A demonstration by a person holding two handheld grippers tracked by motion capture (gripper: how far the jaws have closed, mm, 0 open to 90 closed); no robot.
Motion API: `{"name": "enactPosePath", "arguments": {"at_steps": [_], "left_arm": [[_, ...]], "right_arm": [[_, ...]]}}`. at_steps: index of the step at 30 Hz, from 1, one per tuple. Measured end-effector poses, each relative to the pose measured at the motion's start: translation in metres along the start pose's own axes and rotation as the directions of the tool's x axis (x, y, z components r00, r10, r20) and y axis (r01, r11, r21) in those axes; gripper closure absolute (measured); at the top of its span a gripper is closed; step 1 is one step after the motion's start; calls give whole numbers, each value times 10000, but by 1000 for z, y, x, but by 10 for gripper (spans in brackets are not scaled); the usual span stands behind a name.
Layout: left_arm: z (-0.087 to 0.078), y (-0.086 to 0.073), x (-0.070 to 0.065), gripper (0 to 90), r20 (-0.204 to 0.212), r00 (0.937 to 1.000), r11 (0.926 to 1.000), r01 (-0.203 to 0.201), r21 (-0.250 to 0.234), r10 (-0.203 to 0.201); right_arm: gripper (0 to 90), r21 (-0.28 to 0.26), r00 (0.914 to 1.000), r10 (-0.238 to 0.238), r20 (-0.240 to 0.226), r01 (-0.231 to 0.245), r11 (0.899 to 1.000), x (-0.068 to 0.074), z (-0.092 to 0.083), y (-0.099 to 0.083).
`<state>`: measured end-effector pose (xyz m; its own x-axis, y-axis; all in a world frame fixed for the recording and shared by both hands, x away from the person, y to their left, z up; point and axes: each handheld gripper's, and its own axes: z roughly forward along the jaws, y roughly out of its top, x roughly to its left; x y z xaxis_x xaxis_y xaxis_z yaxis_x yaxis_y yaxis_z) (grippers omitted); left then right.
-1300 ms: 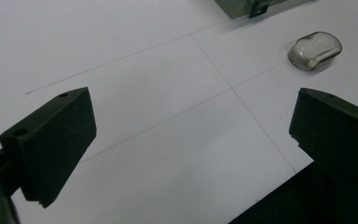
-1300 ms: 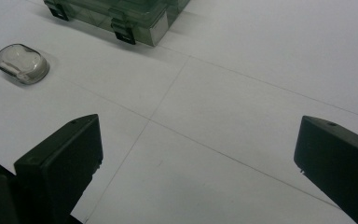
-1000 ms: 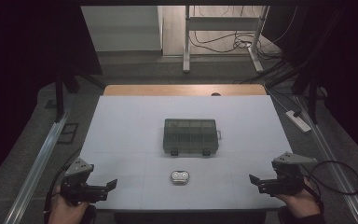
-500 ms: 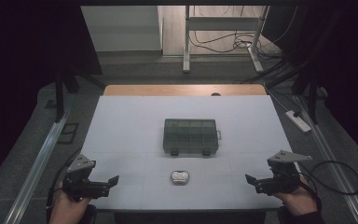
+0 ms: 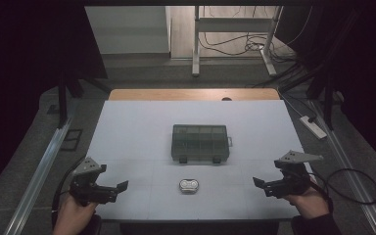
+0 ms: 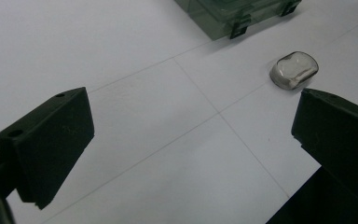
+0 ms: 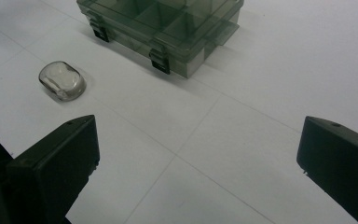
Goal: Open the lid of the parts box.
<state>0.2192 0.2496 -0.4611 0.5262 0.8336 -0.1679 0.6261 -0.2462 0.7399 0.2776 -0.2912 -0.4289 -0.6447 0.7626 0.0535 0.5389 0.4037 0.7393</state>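
From the high view, a white table (image 5: pixel 142 127) carries a smoky green compartment box (image 5: pixel 200 143) near its middle, lid closed, and a small clear oval case (image 5: pixel 189 185) just in front of it, apart from the box. The left gripper (image 5: pixel 120 186) sits at the near left corner in the person's left hand (image 5: pixel 73 215); the right gripper (image 5: pixel 258 182) at the near right in the right hand (image 5: pixel 309 201) — both point inward toward the oval case, well apart from it

In the left gripper view the jaws stand wide apart over bare table, holding nothing; the oval case (image 6: pixel 294 69) lies ahead at right, the box (image 6: pixel 235 13) corner beyond

In the right gripper view the jaws are likewise spread and empty — the oval case (image 7: pixel 62 80) lies ahead at left, the box (image 7: pixel 168 25) beyond it, latches facing the camera
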Motion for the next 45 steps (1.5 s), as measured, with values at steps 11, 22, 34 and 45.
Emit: {"name": "enactPosePath", "arguments": {"at_steps": [11, 22, 34, 45], "left_arm": [[13, 11, 4, 0, 238, 9991, 9994, -346, 86, 344], [31, 27, 1, 0, 379, 9961, 9965, -809, 230, 800], [52, 40, 3, 0, 753, 9940, 9965, -807, 205, 789], [70, 53, 1, 0, 938, 9883, 9918, -1236, 328, 1201]], "right_arm": [[0, 86, 9993, -235, -290, 237, 9997, -1, 12, 16], [0, -28, 9962, -113, -860, 111, 9999, -1, 29, 31], [0, 138, 9954, -504, -816, 517, 9986, -2, 51, 39], [0, 156, 9941, -684, -842, 700, 9974, -6, 64, 46]]}}
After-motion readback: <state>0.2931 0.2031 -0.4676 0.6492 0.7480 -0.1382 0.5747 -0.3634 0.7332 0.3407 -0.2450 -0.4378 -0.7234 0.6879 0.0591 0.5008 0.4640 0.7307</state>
